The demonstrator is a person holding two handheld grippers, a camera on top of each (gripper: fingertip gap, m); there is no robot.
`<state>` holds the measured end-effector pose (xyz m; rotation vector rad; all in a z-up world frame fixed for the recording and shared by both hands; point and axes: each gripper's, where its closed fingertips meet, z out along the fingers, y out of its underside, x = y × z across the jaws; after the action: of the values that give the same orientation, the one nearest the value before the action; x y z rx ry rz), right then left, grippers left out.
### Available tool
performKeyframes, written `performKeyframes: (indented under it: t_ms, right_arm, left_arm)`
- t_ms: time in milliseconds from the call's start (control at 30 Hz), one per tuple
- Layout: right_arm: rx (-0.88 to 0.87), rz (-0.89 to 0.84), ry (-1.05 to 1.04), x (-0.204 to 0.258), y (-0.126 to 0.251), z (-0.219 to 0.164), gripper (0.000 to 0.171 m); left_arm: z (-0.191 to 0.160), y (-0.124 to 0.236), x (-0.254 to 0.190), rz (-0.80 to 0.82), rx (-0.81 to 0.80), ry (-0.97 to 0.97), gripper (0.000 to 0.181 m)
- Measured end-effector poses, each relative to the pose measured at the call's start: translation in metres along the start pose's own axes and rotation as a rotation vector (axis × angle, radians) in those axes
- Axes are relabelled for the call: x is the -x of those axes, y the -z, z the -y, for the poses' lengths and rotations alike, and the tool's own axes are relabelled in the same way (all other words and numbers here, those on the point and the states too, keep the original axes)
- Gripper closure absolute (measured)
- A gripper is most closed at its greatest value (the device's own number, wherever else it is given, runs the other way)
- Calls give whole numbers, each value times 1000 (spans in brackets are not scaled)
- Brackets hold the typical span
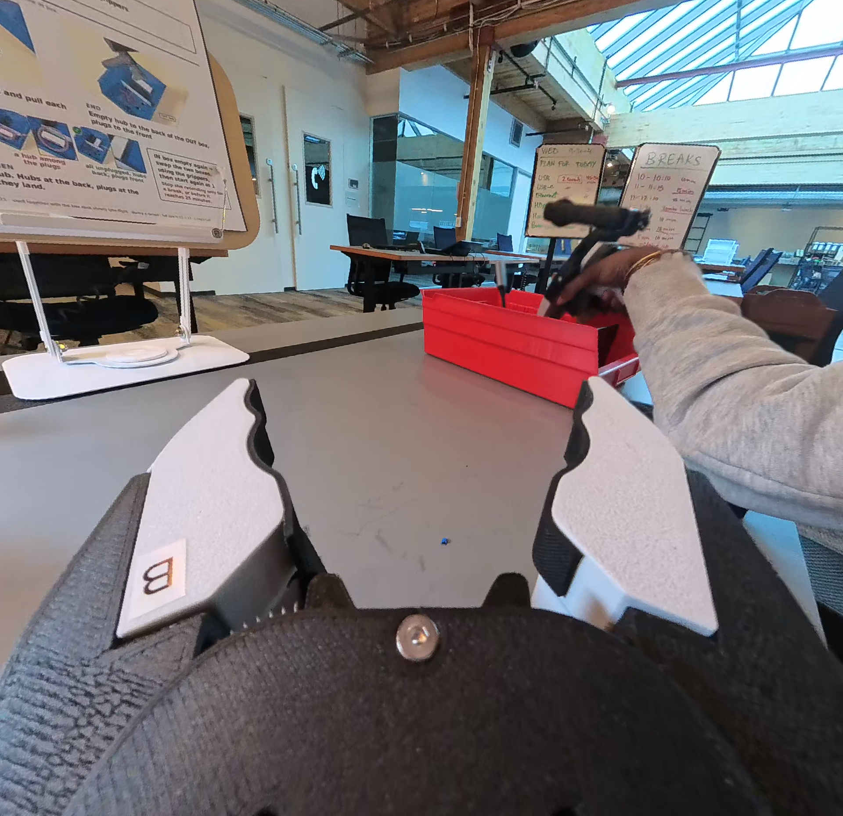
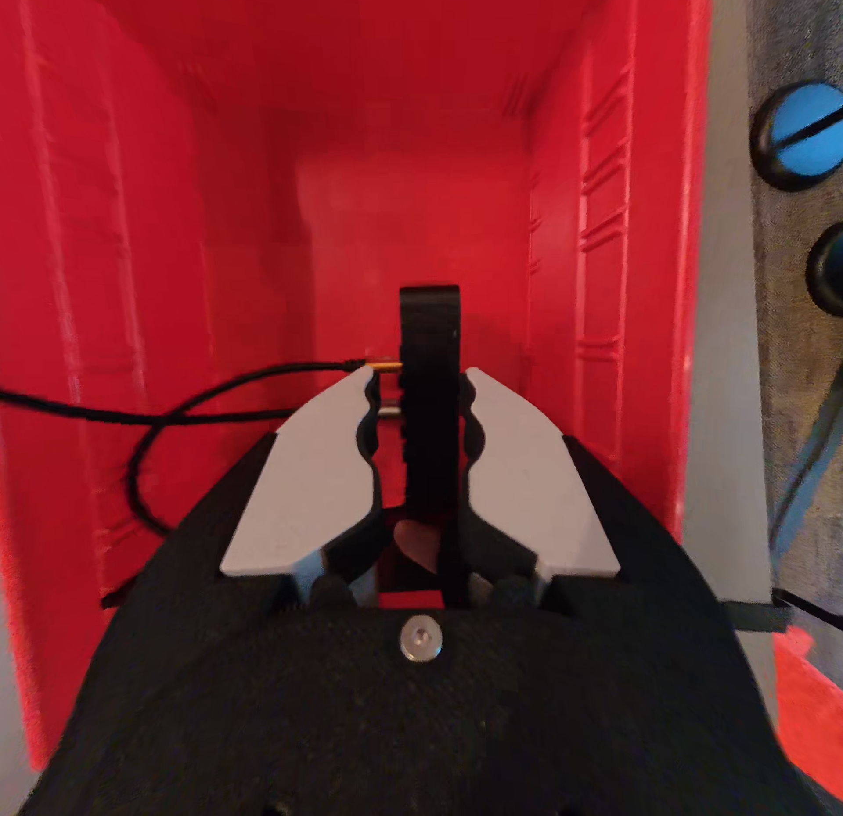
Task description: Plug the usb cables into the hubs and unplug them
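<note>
Your left gripper hovers low over the grey table, and its white fingers stand wide apart with nothing between them. One finger carries a small white sticker with a single dark letter.

Your right gripper points down into the red bin. A black hub stands on its edge between the jaws. The right finger seems to touch it, but a narrow gap shows at the left finger, so I cannot tell if the jaws really clamp it. Two metal plugs sit in the left face of the hub, one gold-coloured and one silver, and thin black cables run from them to the left over the bin floor and make a loop.

In the left wrist view the red bin stands on the far right part of the table, and your right hand, in a grey sleeve, holds the gripper inside it.

A printed instruction sheet with text and small blue photos stands on a white stand at the far left of the table. Two handwritten whiteboards stand behind the bin.

The table surface is matt grey with light scratches. The room is an open office with desks, black chairs, wooden beams and a skylight.
</note>
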<state>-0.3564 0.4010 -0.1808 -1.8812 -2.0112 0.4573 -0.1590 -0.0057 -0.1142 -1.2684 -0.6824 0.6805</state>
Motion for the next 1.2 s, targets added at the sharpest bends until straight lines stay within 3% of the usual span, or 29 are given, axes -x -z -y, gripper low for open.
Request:
performKeyframes:
  t_ms: [167, 333, 433, 533, 700, 933, 1100, 1200]
  right_arm:
    - [-327, 20, -36, 6, 48, 48, 97]
    - [-1115, -119, 14, 6, 166, 113, 63]
    - [-1319, -50, 18, 24, 212, 119, 27]
    - [-1358, -179, 51, 22, 231, 116, 25]
    - [-1195, -481, 6, -8, 222, 110, 25]
    - [-1190, -485, -17, -5, 221, 113, 25]
    - [-1152, -484, 11, -3, 215, 113, 25]
    - [-1129, -486, 17, -4, 212, 111, 25]
  left_arm:
    - [-5, -1, -3, -6, 32, -27, 55]
    - [-2, -1, -3, -3, 17, -38, 55]
    - [-3, -1, -2, 1, 19, -36, 55]
    - [-5, -1, -2, 1, 28, -48, 55]
    - [-5, -1, -5, -3, 33, -84, 55]
    - [-1, 1, -10, -10, 32, -127, 55]
    - [47, 10, -26, -102, 3, -150, 61]
    - [95, 26, -14, -117, -31, -212, 78]
